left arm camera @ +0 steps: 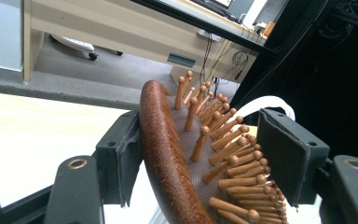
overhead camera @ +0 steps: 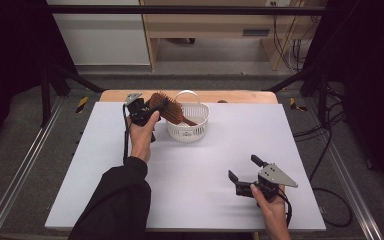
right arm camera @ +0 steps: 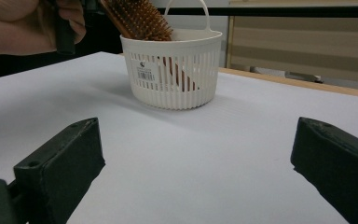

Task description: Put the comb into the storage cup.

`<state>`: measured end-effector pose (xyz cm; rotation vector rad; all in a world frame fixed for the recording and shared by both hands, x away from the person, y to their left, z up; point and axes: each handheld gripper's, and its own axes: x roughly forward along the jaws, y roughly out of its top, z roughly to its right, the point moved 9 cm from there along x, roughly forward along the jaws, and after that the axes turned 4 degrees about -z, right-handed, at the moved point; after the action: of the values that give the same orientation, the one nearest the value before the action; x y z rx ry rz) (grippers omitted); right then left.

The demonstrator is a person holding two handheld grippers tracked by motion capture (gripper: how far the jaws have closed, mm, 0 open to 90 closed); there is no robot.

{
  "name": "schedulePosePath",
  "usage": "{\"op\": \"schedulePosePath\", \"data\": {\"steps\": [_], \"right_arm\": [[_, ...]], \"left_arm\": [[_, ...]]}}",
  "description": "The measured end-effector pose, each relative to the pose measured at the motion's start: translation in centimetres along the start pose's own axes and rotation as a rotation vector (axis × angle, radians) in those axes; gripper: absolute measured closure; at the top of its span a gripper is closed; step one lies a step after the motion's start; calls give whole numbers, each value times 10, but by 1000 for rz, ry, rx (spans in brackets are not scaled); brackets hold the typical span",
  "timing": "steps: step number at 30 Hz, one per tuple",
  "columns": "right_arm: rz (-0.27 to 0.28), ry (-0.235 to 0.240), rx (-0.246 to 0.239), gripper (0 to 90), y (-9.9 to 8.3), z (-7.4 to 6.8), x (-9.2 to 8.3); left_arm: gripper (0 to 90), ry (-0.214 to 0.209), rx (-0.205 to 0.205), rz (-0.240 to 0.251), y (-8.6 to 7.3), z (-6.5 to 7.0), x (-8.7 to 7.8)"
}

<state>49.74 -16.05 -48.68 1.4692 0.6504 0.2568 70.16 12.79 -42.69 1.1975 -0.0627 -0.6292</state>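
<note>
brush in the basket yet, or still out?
Partly in: the brush handle sits inside the basket; its bristled head leans out over the rim.

We see even overhead light on the white bench, bright without glare, while both sides of the high view sink into near black. Beyond our right jaws the basket casts a soft shadow. Between our left jaws the hairbrush looks slightly soft.

High view: looks from above, forward and down on the whole white table.
Left gripper view: very close to the hairbrush, facing the far desks.
Right gripper view: low over the table, facing the basket.
Shared: brush and basket.
</note>
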Motion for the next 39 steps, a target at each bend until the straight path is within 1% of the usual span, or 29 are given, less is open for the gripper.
{"op": "schedulePosePath", "data": {"steps": [4, 15, 22, 27, 30, 39], "right_arm": [[0, 0, 1, 25, 0, 0, 0], [0, 1, 2, 25, 0, 0, 0], [-1, 2, 3, 24, 0, 0, 0], [-1, 3, 1, 24, 0, 0, 0], [-1, 1, 3, 24, 0, 0, 0], [-1, 1, 3, 24, 0, 0, 0]], "left_arm": [[312, 10, 20, 1, 0, 1, 0], [289, 14, 23, 11, 2, -1, 0], [210, 21, 30, 7, 1, 1, 0], [99, 23, 46, 8, 1, 2, 1], [48, 24, 44, 9, 1, 1, 0], [34, 25, 45, 18, 3, 1, -2]]}}
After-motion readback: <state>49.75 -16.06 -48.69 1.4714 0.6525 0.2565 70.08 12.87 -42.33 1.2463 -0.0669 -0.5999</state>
